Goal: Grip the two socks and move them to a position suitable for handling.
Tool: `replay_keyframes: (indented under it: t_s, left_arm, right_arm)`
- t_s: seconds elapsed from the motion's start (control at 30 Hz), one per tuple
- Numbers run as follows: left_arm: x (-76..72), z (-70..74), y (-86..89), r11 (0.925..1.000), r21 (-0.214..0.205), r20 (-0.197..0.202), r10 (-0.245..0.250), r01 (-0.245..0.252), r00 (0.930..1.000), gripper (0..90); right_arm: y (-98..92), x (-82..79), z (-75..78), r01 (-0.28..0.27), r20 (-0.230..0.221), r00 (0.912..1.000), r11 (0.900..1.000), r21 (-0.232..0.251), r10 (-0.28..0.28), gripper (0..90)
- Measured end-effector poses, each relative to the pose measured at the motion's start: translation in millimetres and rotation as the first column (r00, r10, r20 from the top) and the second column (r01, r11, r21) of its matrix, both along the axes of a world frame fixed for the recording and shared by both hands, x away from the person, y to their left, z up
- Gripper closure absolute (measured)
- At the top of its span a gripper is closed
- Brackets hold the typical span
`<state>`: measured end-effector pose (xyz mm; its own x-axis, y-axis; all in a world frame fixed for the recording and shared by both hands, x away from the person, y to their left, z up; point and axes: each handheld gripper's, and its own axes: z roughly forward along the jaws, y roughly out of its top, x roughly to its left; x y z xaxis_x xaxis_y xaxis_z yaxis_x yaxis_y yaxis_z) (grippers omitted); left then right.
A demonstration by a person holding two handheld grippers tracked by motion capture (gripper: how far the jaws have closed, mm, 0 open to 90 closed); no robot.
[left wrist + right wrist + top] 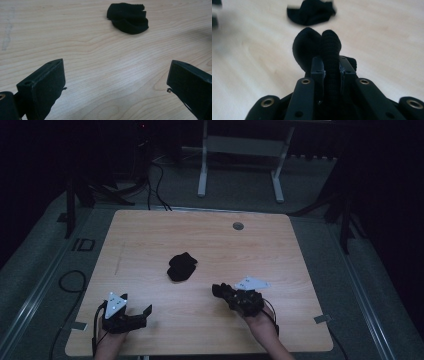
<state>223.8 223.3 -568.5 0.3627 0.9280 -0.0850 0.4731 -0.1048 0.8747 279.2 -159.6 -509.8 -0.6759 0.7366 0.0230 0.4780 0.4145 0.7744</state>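
Here we have the right gripper (220,291) at about five o'clock on the desk (150,240), its jaws clenched on a black sock (329,50); in the right gripper view the knitted cloth bulges out past the jaw tips in two folds, so the grip sits low on a doubled-up part. A second black sock (181,266) lies bunched near the middle of the desk, at roughly eleven o'clock from that gripper and well apart from it. The left gripper (137,312) rests at seven o'clock, its jaws spread wide with nothing between them, and the left gripper view looks across bare wood towards the bunched sock at about one o'clock. We judge the work to be pairing or folding the two socks. The main risk, as we see it, is that the held sock slides out, since soft, folded knit can creep between hard jaws when carried quickly. A further risk is that the loose end drags over the lying sock and shifts it, or that the free jaws pinch only one layer and unfold the bundle.
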Motion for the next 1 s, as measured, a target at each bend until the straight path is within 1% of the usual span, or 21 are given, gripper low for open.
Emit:
replay_keyframes:
  t_s: [0.03,0.1,0.17,0.2,0.23,0.27,0.37,0.47,0.53,0.6,0.63,0.67,0.7,0.73,0.77,0.8,0.83,0.87,0.9,0.93,1.0]
  left_arm:
    - [0.2,0.0,-0.4,1.0,-0.001,-0.001,-0.004,0.004,1.0,2.0]
    - [0.2,-0.2,-1.0,1.0,0.001,-0.003,-0.009,0.009,1.0,2.0]
    - [-0.1,-0.1,-1.8,0.9998,0.001,-0.002,-0.018,0.018,0.9998,2.0]
    - [-0.4,0.2,-2.3,0.9998,0.004,-0.002,-0.02,0.02,0.9998,2.0]
    - [-0.5,0.3,-2.9,0.9997,0.005,0.001,-0.025,0.025,0.9997,2.0]
    - [-0.6,0.5,-3.5,0.9997,0.007,0.003,-0.025,0.025,0.9997,2.0]
    - [-0.8,0.5,-5.4,0.9993,0.014,0.005,-0.035,0.035,0.9994,2.0]
    - [-0.9,0.5,-7.8,0.9982,0.015,0.002,-0.058,0.058,0.9983,2.0]
    - [-0.5,0.3,-10.7,0.9969,0.009,-0.004,-0.078,0.078,0.9969,2.0]
    - [0.2,0.5,-14.6,0.9941,0.003,-0.019,-0.109,0.109,0.9939,2.0]
    - [0.4,0.7,-17.4,0.9923,0.002,-0.026,-0.124,0.124,0.9919,2.0]
    - [0.6,0.9,-21.5,0.9889,0.004,-0.035,-0.149,0.149,0.9883,2.0]
    - [1.0,1.1,-24.5,0.986,-0.002,-0.048,-0.166,0.167,0.9849,2.0]
    - [1.6,1.3,-29.1,0.9815,-0.012,-0.065,-0.191,0.191,0.9794,2.0]
    - [1.6,1.6,-34.1,0.9767,-0.017,-0.071,-0.215,0.214,0.9741,3.6]
    - [1.6,2.1,-39.9,0.971,-0.022,-0.077,-0.239,0.238,0.968,7.6]
    - [1.9,2.9,-46.3,0.9631,-0.031,-0.082,-0.269,0.267,0.9596,9.6]
    - [2.0,4.1,-53.2,0.9527,-0.041,-0.081,-0.304,0.301,0.9494,9.8]
    - [1.9,5.2,-60.4,0.9392,-0.045,-0.077,-0.343,0.34,0.9362,10.1]
    - [2.1,6.3,-67.8,0.9299,-0.042,-0.075,-0.368,0.365,0.927,12.4]
    - [4.0,7.8,-82.3,0.9069,-0.047,-0.085,-0.421,0.419,0.903,14.7]
  right_arm:
    - [2.1,-9.8,-9.7,-0.006,-0.025,0.9997,1.0,-0.007,0.006,78.0]
    - [3.0,-11.5,-11.7,-0.006,-0.027,0.9996,0.9999,-0.014,0.006,78.0]
    - [6.0,-16.5,-21.4,-0.002,-0.042,0.9991,0.9997,-0.026,0.001,78.0]
    - [7.3,-17.5,-26.2,0.004,-0.064,0.998,0.9998,-0.019,-0.005,77.9]
    - [8.7,-18.3,-30.9,0.007,-0.073,0.9973,0.9998,-0.02,-0.008,77.8]
    - [10.5,-19.1,-34.8,0.008,-0.077,0.997,0.9996,-0.028,-0.01,77.7]
    - [14.6,-19.7,-42.4,0.012,-0.101,0.9948,0.9996,-0.025,-0.015,76.3]
    - [19.1,-20.2,-50.2,0.005,-0.124,0.9923,0.9996,-0.027,-0.008,73.1]
    - [22.8,-23.5,-51.5,0.001,-0.102,0.9948,0.9996,-0.028,-0.004,65.8]
    - [25.5,-23.9,-48.9,-0.028,-0.124,0.992,0.9995,-0.01,0.027,55.4]
    - [25.3,-24.1,-46.6,-0.033,-0.13,0.991,0.9994,0.0,0.033,52.7]
    - [24.3,-24.9,-42.1,-0.041,-0.129,0.9908,0.9991,0.013,0.042,49.2]
    - [22.2,-26.6,-33.7,-0.048,-0.114,0.9922,0.9985,0.028,0.051,46.9]
    - [20.3,-27.6,-27.5,-0.046,-0.095,0.9942,0.9982,0.037,0.05,45.4]
    - [16.5,-28.2,-18.6,-0.042,-0.069,0.9965,0.9978,0.052,0.046,44.0]
    - [12.2,-27.5,-9.8,-0.04,-0.046,0.998,0.9974,0.06,0.043,42.2]
    - [7.6,-25.7,-1.9,-0.035,-0.015,0.9992,0.9979,0.054,0.036,41.7]
    - [2.4,-23.4,4.8,-0.02,0.015,0.9997,0.9988,0.045,0.019,41.7]
    - [-3.1,-19.9,9.4,-0.009,0.031,0.9995,0.9988,0.048,0.008,41.7]
    - [-8.6,-15.4,11.7,-0.009,0.026,0.9996,0.9986,0.051,0.008,42.0]
    - [-17.2,-8.5,10.7,0.004,-0.002,1.0,0.9986,0.052,-0.003,43.2]
